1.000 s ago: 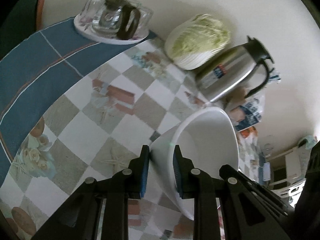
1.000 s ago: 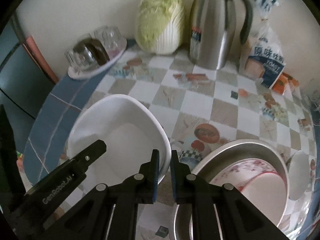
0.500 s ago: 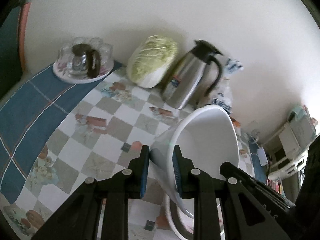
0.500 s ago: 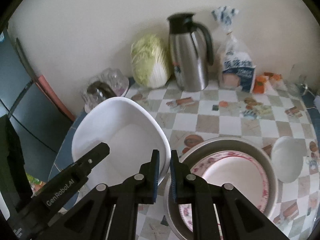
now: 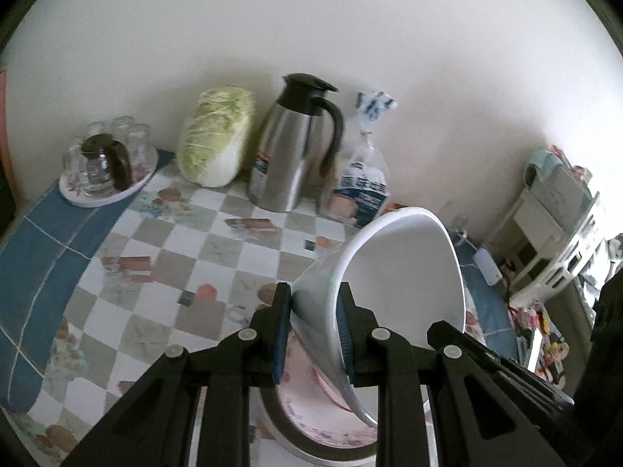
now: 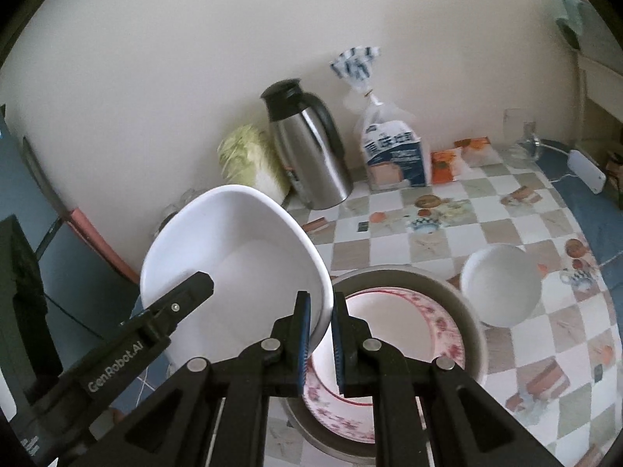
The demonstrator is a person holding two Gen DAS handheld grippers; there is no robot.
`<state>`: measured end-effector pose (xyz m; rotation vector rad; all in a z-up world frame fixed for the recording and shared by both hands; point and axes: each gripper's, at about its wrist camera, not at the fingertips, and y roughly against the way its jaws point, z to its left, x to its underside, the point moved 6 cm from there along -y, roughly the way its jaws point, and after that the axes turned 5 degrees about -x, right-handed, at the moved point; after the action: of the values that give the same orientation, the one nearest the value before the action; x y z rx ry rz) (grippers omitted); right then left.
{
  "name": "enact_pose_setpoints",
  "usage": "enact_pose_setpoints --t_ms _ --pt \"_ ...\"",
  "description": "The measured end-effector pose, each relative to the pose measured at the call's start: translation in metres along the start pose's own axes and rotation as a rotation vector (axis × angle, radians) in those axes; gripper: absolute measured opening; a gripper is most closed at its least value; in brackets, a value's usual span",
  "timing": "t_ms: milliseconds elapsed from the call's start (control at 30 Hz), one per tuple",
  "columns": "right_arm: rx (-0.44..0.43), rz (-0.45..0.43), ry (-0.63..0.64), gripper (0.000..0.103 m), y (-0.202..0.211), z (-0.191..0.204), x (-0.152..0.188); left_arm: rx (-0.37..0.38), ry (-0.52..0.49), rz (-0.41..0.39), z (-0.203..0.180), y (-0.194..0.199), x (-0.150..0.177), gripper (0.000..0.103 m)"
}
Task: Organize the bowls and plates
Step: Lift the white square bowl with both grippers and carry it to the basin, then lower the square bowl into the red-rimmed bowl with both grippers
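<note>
Both tongs pinch 1 big white bowl: the left gripper point(image 5: 313, 325) clamps its rim, the right gripper point(image 6: 320, 336) nips the opposite edge. The white bowl point(image 6: 249, 257) hangs tilted above the metal basin point(image 6: 465, 311) holding a floral plate point(image 6: 428, 323). Stacking step, I'd say; next, level it and lower gently.

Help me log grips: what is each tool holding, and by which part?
Both hold the large white bowl by its rim: left tool on one side, right tool on the opposite side.
</note>
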<state>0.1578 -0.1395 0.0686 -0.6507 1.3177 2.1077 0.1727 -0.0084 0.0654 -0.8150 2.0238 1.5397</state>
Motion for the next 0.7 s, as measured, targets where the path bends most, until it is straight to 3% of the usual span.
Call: enact_pose_setpoints --t_ms 300,700 --pt "-0.002 -0.027 -0.026 0.013 0.022 -0.027 0.001 -0.022 -0.054 0.037 -0.031 -0.01 0.015 0.024" --pt "-0.02 0.03 -0.069 0.013 0.014 -0.059 0.009 -0.031 -0.06 0.108 -0.044 -0.033 0.031 0.024"
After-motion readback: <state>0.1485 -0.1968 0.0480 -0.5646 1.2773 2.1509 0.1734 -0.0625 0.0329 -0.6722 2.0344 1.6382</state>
